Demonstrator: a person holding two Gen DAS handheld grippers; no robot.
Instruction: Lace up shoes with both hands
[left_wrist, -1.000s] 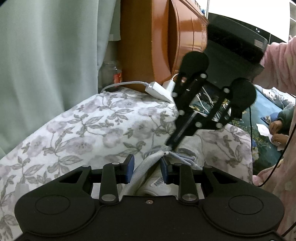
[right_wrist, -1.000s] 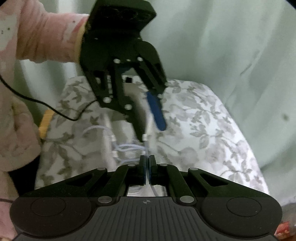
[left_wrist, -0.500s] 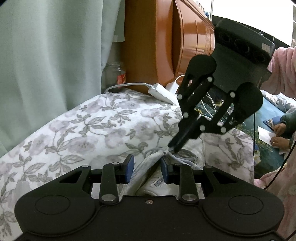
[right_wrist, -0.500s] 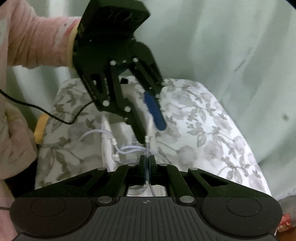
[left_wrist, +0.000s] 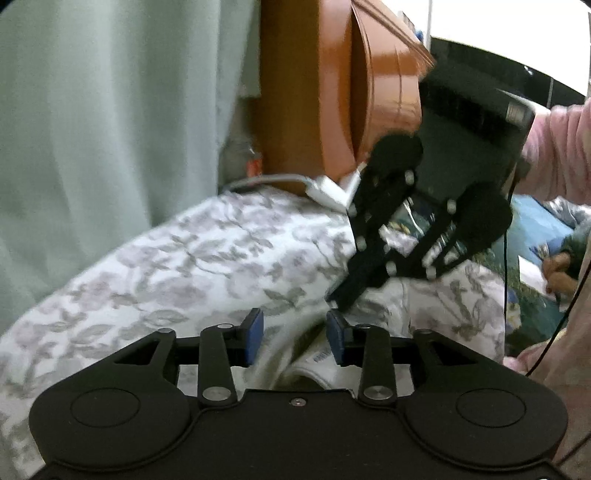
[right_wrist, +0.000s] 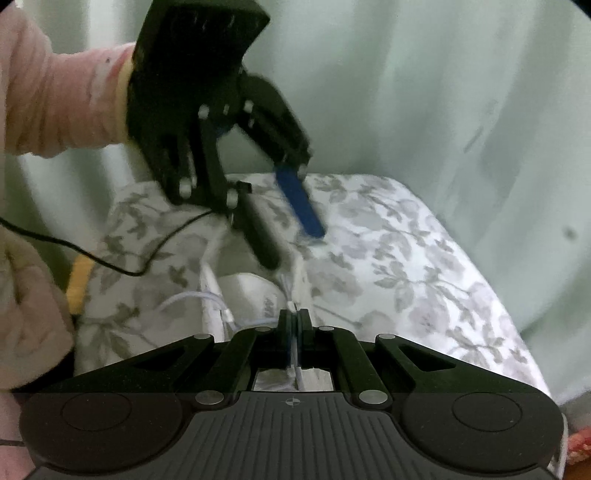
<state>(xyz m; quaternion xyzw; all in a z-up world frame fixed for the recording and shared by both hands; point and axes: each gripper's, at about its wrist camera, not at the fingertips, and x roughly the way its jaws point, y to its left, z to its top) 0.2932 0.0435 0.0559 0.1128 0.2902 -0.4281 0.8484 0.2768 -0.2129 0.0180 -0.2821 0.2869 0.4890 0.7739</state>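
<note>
Both my grippers are matte black, with linked arms pinned by silver screws and round caps on the body. The left gripper (right_wrist: 291, 243) has blue pads (right_wrist: 301, 206); the right gripper (left_wrist: 338, 299) looks all black here. A thin black cable (right_wrist: 110, 262) trails past my fuzzy pink sleeve (right_wrist: 62, 107).

Room at the white shoe (left_wrist: 317, 363) is crowded: the gap between the spread left gripper (left_wrist: 294, 336) jaws is filled by the shoe collar, and the lower centre of the right wrist frame is taken up by the right gripper (right_wrist: 294, 325), clamped on the lace (right_wrist: 291, 310). The black cable (right_wrist: 122, 264) is draped across the left. Open floral bedding (right_wrist: 406, 258) is left at the right, bounded by the curtain (right_wrist: 461, 110). The upper centre of the left wrist frame is blocked by the wooden cabinet (left_wrist: 332, 92).
</note>
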